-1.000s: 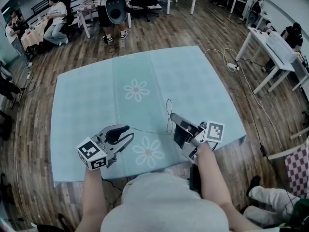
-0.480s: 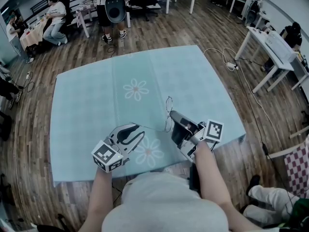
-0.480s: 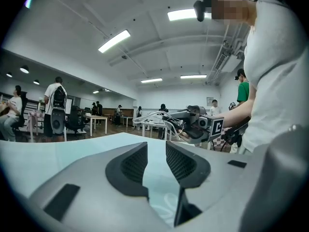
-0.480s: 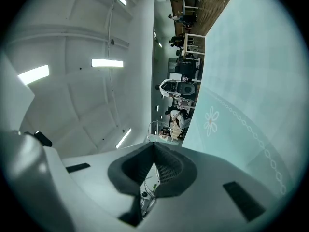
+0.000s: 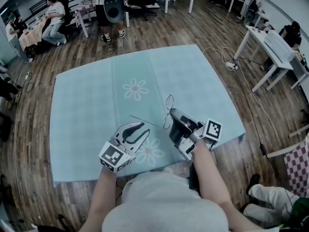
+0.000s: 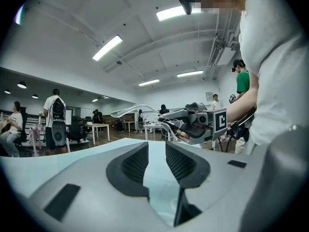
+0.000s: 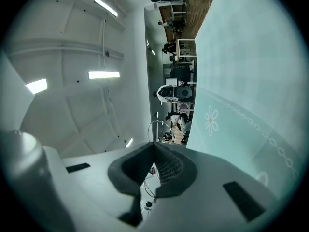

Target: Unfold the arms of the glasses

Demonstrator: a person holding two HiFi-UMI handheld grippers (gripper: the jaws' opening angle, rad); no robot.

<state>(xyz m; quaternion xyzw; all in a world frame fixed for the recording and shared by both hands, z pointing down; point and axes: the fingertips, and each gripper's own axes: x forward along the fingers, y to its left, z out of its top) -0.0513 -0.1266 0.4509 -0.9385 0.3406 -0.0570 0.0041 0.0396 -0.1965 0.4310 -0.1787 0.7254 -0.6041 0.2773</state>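
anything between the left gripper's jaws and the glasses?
No. Left gripper view: the open left gripper frames only bare tablecloth; the glasses, clamped in the right gripper, hang beyond its tips.

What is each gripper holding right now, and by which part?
The right gripper is shut on the wire-rimmed glasses, clamped on the front frame about where the two lens rims meet. The left gripper is open and holds nothing.

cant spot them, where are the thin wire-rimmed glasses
In the head view, the thin wire-rimmed glasses sit clamped in the right gripper over the light blue tablecloth, right of centre, near the left gripper.
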